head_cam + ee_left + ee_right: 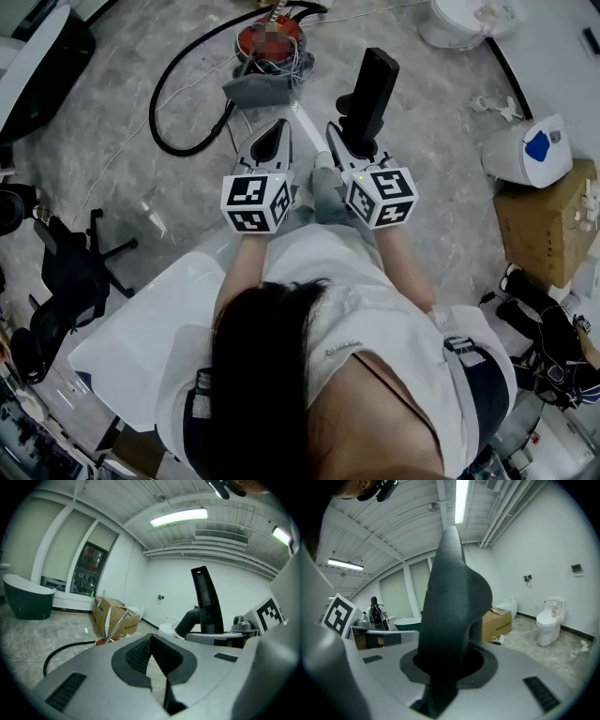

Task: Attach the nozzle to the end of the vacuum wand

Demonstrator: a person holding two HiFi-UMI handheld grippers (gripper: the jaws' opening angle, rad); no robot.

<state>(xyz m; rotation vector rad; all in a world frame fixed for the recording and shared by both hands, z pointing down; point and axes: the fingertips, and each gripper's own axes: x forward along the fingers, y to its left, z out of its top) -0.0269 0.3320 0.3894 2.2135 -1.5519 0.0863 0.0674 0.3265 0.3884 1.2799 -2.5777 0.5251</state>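
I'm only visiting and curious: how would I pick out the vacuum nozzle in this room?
Start at the grey marble floor in front of the person, who holds out two grippers side by side. The nozzle is the flat black piece standing up from the right gripper; the left gripper beside it is shut and holds nothing.

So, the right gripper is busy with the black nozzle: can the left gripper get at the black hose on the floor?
Probably yes: the left gripper holds nothing and no obstacle shows before the black hose; its shut fingers must open first.
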